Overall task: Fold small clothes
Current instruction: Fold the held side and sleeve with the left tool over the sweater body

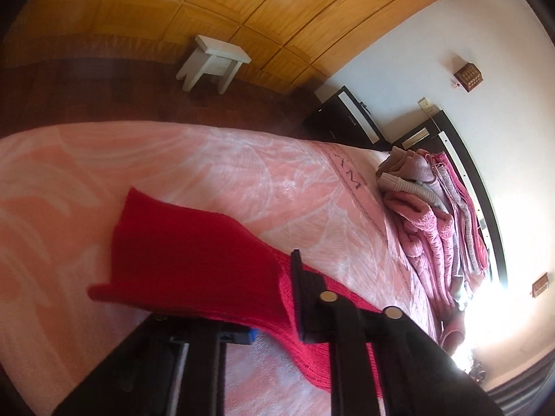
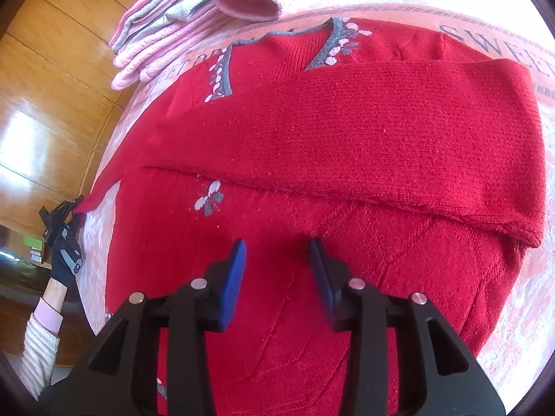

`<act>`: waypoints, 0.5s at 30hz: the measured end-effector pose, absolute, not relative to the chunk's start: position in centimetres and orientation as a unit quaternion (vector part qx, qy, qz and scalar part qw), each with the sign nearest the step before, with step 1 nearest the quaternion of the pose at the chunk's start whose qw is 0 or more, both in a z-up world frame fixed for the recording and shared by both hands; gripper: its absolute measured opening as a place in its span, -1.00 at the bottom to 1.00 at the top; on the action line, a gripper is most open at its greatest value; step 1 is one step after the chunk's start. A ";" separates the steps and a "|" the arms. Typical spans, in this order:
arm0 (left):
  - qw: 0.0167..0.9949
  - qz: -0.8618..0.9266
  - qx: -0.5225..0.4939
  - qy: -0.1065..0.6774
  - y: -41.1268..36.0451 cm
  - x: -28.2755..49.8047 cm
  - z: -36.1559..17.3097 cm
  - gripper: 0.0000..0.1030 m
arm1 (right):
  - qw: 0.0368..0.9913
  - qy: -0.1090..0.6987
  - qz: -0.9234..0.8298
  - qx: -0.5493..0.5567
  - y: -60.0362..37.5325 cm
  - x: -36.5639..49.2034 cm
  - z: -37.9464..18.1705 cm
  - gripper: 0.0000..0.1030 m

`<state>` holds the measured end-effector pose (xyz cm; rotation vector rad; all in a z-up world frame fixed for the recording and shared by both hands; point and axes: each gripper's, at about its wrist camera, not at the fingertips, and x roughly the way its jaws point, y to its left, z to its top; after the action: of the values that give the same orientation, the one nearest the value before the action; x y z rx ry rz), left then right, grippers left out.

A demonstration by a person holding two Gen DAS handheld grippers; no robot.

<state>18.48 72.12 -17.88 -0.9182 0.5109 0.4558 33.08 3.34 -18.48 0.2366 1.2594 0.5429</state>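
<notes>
Pinching a sleeve cuff of the red knit sweater [image 2: 347, 145], left gripper [image 1: 277, 291] clamped; sweater spread on pink blanket [image 1: 208, 163], one sleeve folded across; right gripper [image 2: 277, 270] spread above its body; pink folded clothes [image 2: 166, 34] beside

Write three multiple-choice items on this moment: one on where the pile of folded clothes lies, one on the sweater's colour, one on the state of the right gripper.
1. Where does the pile of pink clothes lie?
A. on the stool
B. on the bed, beyond the sweater
C. on the floor

2. What colour is the sweater?
A. red
B. blue
C. white

3. How is the right gripper?
A. shut on a sleeve
B. out of view
C. open above the sweater

Answers: B, the pile rests on the pink blanket near the headboard; A, red knit fills the right wrist view; C, its blue pads stand apart, holding nothing.
</notes>
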 end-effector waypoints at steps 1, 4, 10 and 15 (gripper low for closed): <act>0.848 0.210 -0.423 0.240 71.8 18.7 -17.3 -0.90 | 0.768 0.580 0.250 0.110 3.1 32.9 -18.4 -0.26; 0.867 0.188 -0.402 0.228 70.1 19.7 -15.5 -0.91 | 0.769 0.578 0.250 0.111 2.5 32.5 -18.1 -0.27; 0.899 0.110 -0.360 0.225 63.6 22.9 -11.9 -0.91 | 0.777 0.572 0.233 0.119 0.2 32.3 -17.8 -0.26; 0.923 0.020 -0.295 0.245 54.9 26.5 -9.5 -0.91 | 0.783 0.565 0.222 0.136 -1.6 32.4 -17.5 -0.23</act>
<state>26.50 54.90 -9.54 -0.6051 0.5026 0.0404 32.36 -1.61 -17.54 0.2935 1.2206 0.4784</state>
